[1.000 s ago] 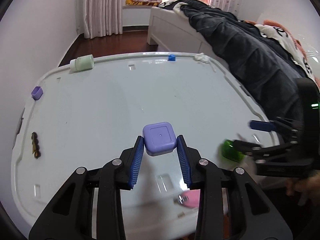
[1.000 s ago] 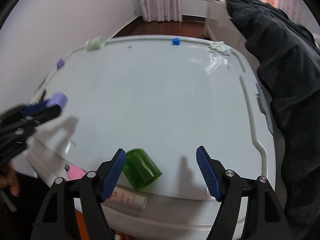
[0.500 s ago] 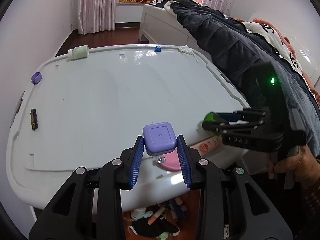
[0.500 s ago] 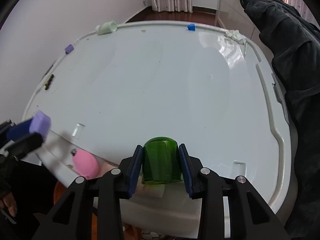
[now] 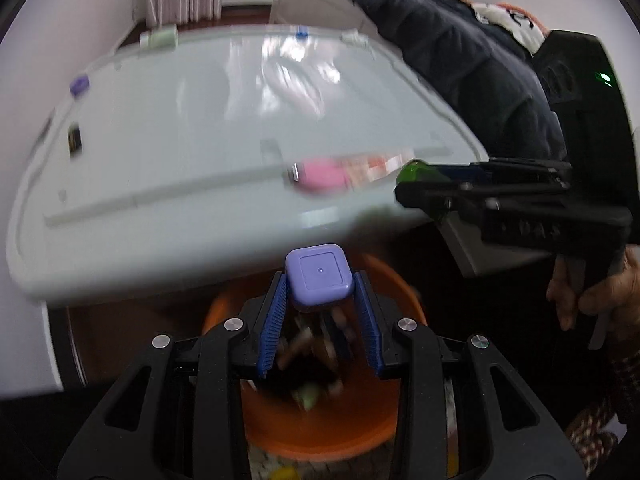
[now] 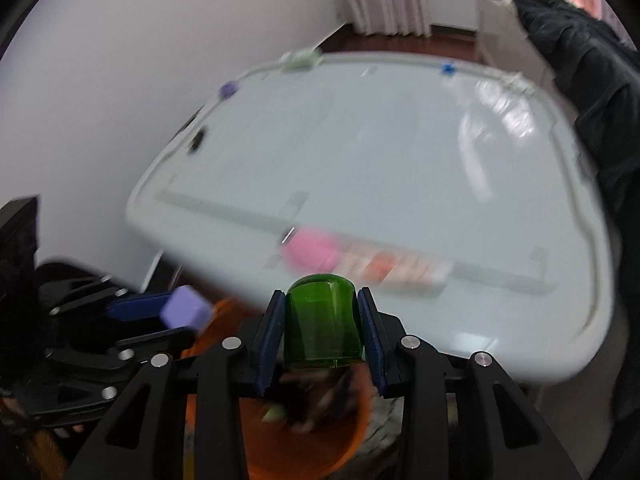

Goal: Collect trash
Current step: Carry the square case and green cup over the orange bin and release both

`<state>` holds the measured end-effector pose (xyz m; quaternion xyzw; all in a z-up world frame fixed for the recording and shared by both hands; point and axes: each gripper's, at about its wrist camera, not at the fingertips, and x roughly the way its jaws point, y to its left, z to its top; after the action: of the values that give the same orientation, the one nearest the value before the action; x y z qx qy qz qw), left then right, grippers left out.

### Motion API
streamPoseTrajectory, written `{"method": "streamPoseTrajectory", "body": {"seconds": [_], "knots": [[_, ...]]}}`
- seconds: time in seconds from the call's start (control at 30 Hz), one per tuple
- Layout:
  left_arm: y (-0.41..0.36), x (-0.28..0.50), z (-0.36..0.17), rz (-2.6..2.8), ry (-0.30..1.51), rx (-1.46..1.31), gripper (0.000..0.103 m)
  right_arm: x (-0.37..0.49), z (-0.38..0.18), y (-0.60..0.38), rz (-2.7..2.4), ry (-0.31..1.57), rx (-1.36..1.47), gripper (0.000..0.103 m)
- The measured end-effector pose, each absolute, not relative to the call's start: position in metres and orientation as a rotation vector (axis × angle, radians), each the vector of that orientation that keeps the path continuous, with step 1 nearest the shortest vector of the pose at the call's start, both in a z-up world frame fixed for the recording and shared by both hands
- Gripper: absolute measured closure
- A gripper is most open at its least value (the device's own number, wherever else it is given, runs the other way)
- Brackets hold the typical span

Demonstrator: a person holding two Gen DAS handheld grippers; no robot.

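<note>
currently left tongs (image 5: 320, 320) clamped on light rigid purple cap (image 5: 319, 276), right tongs (image 6: 322, 332) clamped on slick green cup (image 6: 323, 326) sidewalls; orange bin (image 5: 320, 420) at 6 o'clock.

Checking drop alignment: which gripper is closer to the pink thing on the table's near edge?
Right. The right gripper, holding the green cup, sits just below the pink thing. The left gripper, holding the purple cap, is farther back over the orange bin.
</note>
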<state>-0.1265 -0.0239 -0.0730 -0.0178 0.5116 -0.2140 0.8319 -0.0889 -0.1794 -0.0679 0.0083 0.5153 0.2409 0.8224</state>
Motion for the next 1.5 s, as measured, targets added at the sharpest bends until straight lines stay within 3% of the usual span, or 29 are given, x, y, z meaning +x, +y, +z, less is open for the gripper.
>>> {"method": "streamPoseTrajectory", "body": {"seconds": [0.23, 0.27, 0.3, 0.37, 0.5, 0.7, 1.17, 1.3, 1.5], "knots": [[-0.022, -0.143, -0.095, -0.427, 1.171, -0.019, 0.069, -0.134, -0.119, -0.153, 0.547, 1.266, -0.009, 0.065], [-0.02, -0.144, -0.097, -0.416, 1.175, -0.016, 0.069, -0.135, -0.122, -0.151, 0.542, 1.275, -0.031, 0.062], [-0.018, -0.143, -0.098, -0.397, 1.18, -0.012, 0.069, -0.136, -0.126, -0.148, 0.537, 1.287, -0.056, 0.048], [-0.015, -0.142, -0.098, -0.362, 1.182, -0.008, 0.068, -0.136, -0.128, -0.147, 0.5, 1.285, -0.077, 0.029], [-0.009, -0.142, -0.095, -0.289, 1.169, 0.005, 0.052, -0.132, -0.126, -0.152, 0.48, 1.271, -0.05, 0.021], [-0.006, -0.141, -0.079, -0.202, 1.11, 0.06, 0.041, -0.13, -0.123, -0.16, 0.459, 1.26, -0.013, 0.016], [-0.015, -0.118, -0.042, -0.125, 0.999, 0.132, 0.039, -0.125, -0.107, -0.163, 0.459, 1.21, 0.027, 0.013], [-0.018, -0.109, -0.036, -0.106, 0.966, 0.149, 0.032, -0.124, -0.105, -0.162, 0.461, 1.203, 0.018, 0.013], [-0.019, -0.096, -0.03, -0.097, 0.943, 0.155, 0.032, -0.122, -0.105, -0.162, 0.462, 1.197, 0.015, 0.012]]}}
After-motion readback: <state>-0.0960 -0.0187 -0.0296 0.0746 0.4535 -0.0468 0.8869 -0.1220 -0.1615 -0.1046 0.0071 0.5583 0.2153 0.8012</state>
